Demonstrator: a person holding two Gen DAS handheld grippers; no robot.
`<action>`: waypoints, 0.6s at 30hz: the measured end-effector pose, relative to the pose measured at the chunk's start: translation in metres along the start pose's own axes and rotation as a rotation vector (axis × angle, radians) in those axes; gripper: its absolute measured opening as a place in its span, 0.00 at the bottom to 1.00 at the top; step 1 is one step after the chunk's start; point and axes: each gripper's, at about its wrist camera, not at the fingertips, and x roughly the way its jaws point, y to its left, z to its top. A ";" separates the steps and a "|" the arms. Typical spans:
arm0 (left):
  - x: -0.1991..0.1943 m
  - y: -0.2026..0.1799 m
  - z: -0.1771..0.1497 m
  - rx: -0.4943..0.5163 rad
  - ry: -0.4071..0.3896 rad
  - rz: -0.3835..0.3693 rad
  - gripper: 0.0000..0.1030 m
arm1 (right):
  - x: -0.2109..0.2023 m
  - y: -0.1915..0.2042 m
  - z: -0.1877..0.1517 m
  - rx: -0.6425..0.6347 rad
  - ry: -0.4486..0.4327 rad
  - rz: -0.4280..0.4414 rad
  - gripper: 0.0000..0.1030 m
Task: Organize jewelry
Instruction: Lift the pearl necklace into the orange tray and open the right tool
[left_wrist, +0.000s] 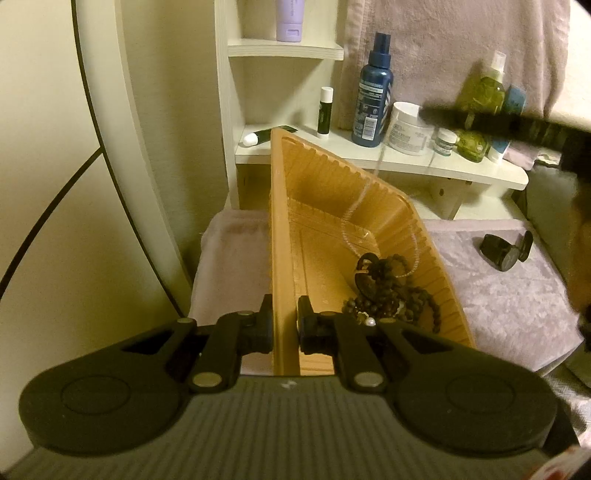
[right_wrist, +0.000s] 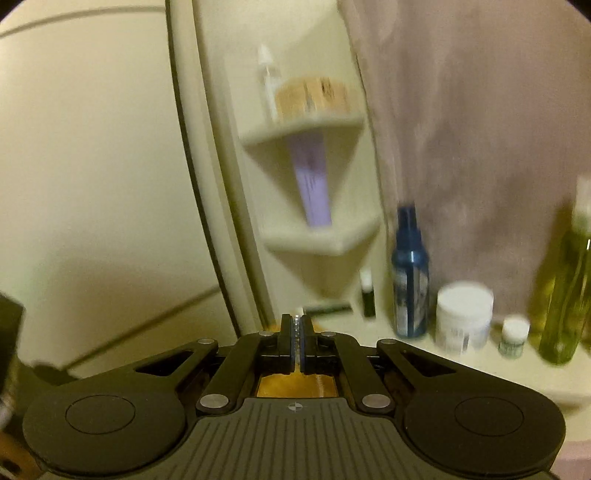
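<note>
Jewelry hangs as a clear bead strand (left_wrist: 360, 206) from the right gripper (right_wrist: 296, 334), whose fingers are nearly closed on a beaded length, down into the tilted tan tray (left_wrist: 284, 221). The left gripper (left_wrist: 285, 328) has its fingers clamped on the tray's near wall. Dark bead necklaces (left_wrist: 388, 291) lie heaped just beyond the left fingers, so the strand's long axis runs steeply downward from the right gripper to that heap.

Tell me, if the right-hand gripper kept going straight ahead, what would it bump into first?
Probably the cream corner shelf unit straight ahead, near its lowest shelf. The right gripper is shut on a thin clear beaded chain. The picture is blurred, so depth is uncertain.
</note>
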 end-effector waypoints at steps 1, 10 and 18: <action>0.000 0.000 0.000 -0.001 0.000 -0.001 0.10 | 0.004 -0.002 -0.006 0.003 0.026 -0.001 0.02; -0.001 0.000 0.000 0.002 -0.003 -0.002 0.10 | 0.019 0.000 -0.055 0.030 0.183 0.065 0.03; -0.001 -0.001 -0.001 0.002 -0.005 -0.002 0.10 | -0.005 0.001 -0.067 0.044 0.140 -0.005 0.61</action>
